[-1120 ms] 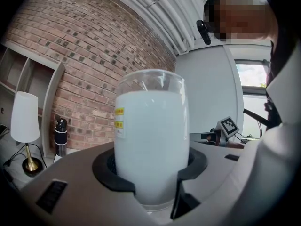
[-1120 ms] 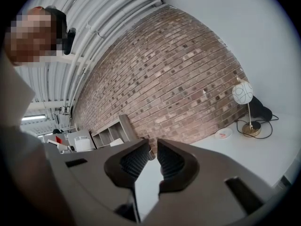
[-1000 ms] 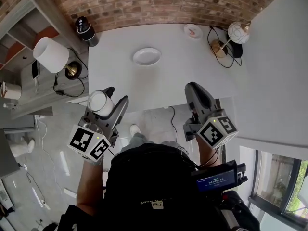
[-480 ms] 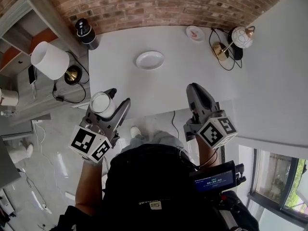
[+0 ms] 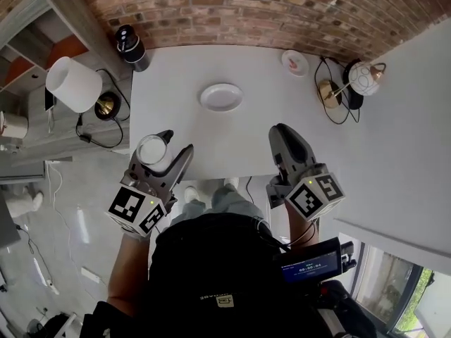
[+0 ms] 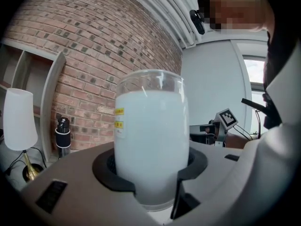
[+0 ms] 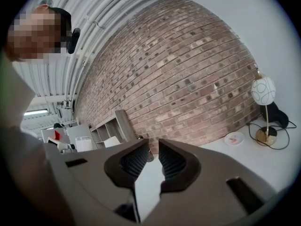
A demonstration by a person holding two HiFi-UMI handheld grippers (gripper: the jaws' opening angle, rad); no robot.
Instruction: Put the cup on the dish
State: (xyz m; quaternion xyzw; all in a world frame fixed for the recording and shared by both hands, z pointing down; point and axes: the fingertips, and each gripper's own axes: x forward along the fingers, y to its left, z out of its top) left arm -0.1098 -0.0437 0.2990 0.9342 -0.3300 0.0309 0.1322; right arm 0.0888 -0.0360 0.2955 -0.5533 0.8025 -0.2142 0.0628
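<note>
One cup held, one dish waiting

Head view: the left gripper (image 5: 170, 145) carries one frosted white cup (image 5: 152, 150) over the white table's (image 5: 211, 139) near corner, well apart from the single dish (image 5: 220, 96). Left gripper view: both jaws clamp the cup. Right gripper view: the right gripper (image 7: 150, 157) stands narrowly parted, empty.

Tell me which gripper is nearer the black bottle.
Left. The left gripper, holding the cup, is at the table's front-left corner, on the bottle's side; the right gripper is at the front-right, farther off.

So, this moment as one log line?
left gripper: holds frosted white glass cup; right gripper: empty, jaws slightly apart; white oval dish: bare
</note>
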